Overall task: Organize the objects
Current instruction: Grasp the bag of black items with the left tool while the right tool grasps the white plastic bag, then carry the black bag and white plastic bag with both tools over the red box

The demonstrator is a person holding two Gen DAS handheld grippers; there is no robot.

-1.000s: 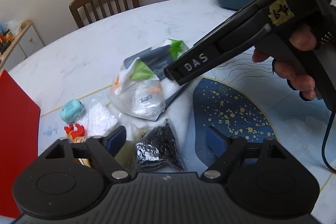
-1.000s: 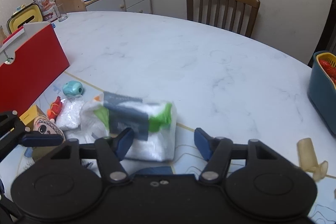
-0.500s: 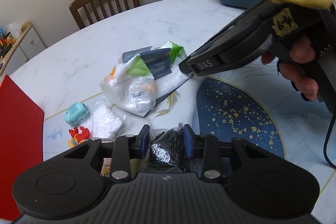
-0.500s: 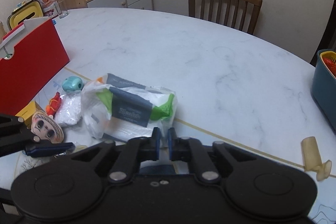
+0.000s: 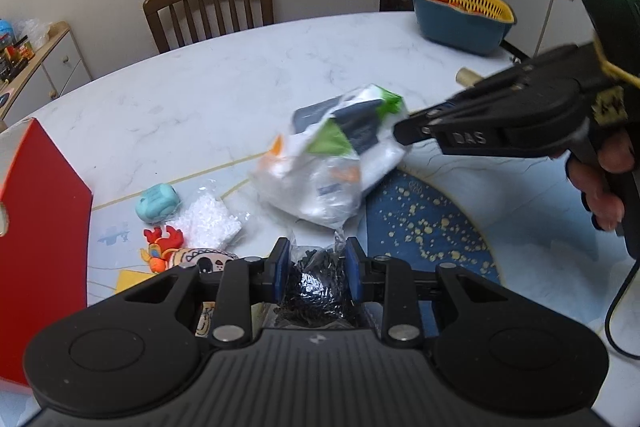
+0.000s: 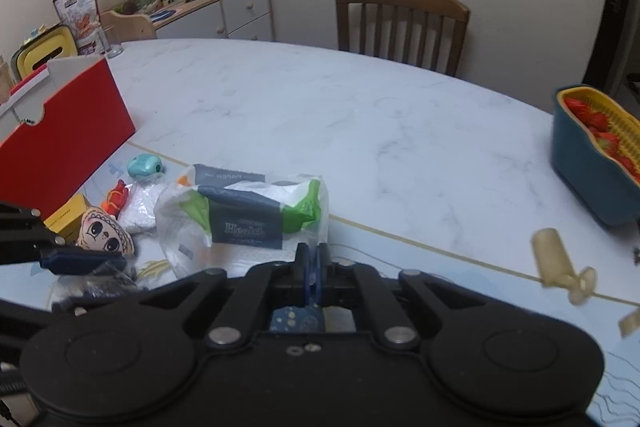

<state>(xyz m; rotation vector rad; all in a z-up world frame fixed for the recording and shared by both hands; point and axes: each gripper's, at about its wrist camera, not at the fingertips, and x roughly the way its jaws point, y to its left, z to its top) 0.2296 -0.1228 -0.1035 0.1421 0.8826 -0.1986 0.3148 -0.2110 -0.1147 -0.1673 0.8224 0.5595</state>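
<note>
The big bag (image 6: 244,223) sits in the middle of the tabletop (image 6: 360,131). In the right wrist view, the box (image 6: 64,143) is to the left of the big bag, the basket (image 6: 592,163) far to its right, and the chair (image 6: 400,23) behind it.

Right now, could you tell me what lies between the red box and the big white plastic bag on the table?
In the right wrist view, between the red box and the white plastic bag lie a teal toy, a red-orange toy and a small bag of white beads.
</note>
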